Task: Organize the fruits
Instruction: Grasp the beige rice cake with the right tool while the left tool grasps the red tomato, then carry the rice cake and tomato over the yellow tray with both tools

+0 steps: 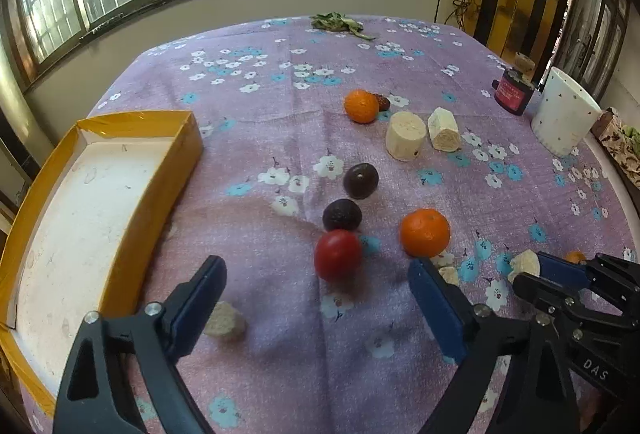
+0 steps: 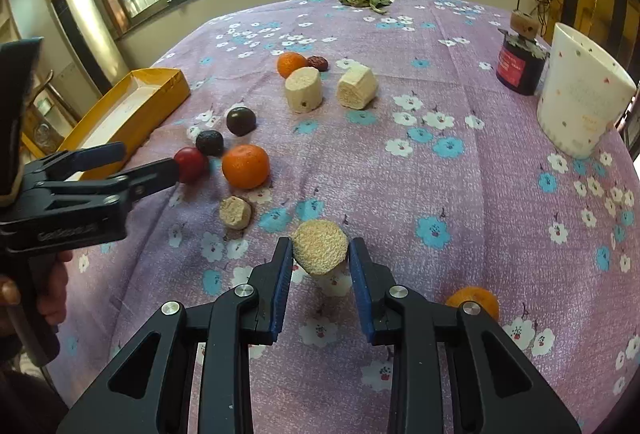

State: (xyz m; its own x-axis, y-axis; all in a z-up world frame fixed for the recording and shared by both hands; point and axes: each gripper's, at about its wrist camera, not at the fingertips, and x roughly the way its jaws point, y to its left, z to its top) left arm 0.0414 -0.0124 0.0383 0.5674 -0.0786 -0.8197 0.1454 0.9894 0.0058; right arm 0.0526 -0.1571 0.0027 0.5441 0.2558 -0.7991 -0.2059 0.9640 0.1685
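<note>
the pale cut piece (image 2: 319,248) is being clamped in the right tongs (image 2: 320,254) just above the tabletop (image 2: 400,170); being crumbly, it could be crushed. the left tongs (image 1: 316,270) are being held apart around the red fruit (image 1: 337,254), which could be nudged into the dark fruit (image 1: 342,215) touching it, far from the yellow tray (image 1: 188,138).

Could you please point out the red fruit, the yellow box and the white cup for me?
red fruit (image 1: 338,254): left wrist view, middle of its rounded top.
yellow box (image 1: 132,194): left wrist view, outer face of its right wall.
white cup (image 2: 580,94): right wrist view, middle of its side wall.
</note>
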